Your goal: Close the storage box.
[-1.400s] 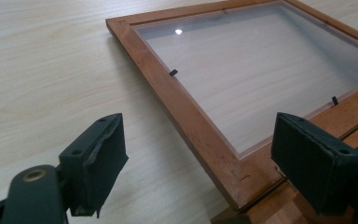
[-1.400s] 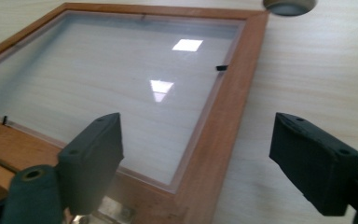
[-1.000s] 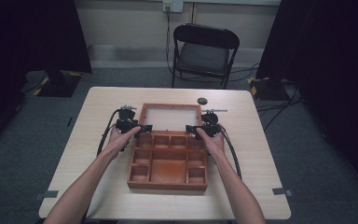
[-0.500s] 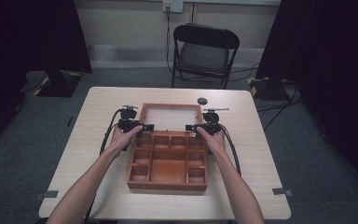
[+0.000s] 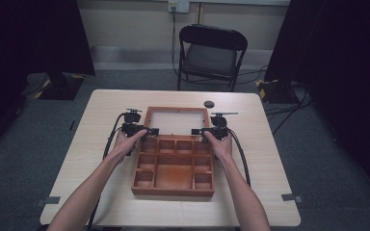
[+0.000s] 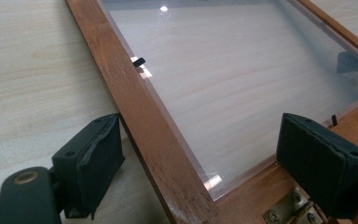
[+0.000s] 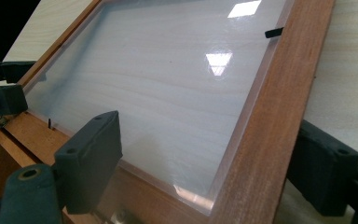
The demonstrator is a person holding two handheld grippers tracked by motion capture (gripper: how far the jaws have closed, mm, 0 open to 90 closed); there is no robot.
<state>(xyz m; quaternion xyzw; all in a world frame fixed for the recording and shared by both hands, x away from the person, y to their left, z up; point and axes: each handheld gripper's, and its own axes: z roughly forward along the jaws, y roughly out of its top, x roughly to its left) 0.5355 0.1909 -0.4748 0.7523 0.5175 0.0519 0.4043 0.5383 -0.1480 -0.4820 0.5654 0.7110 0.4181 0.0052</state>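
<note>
Jaws of both grippers stand spread, each pair straddling one side rail of the lid (image 5: pixel 177 120) of a wooden box (image 5: pixel 174 166). That lid, a wooden frame around a clear pane, lies folded open and flat on the table (image 5: pixel 270 159) beyond the compartment tray, joined to it by a brass hinge (image 6: pixel 286 211).

In the left gripper view, the left gripper (image 6: pixel 214 175) has the lid's left rail running up between its pads: one pad sits just outside the rail over bare tabletop, the other over the corner near the hinge, with a gap on either side. Its jaws have just been opening.

In the right gripper view, the right gripper (image 7: pixel 209 170) brackets the right rail in the same way, one pad over the pane, one outside the frame; whether the outer pad touches the wood I cannot tell. Its jaws have just been closing, with the rail between them.

No brand, label or writing can be read anywhere on the box.

From the high view, both hands sit at the hinge line, at the box's left and right edges.
</note>
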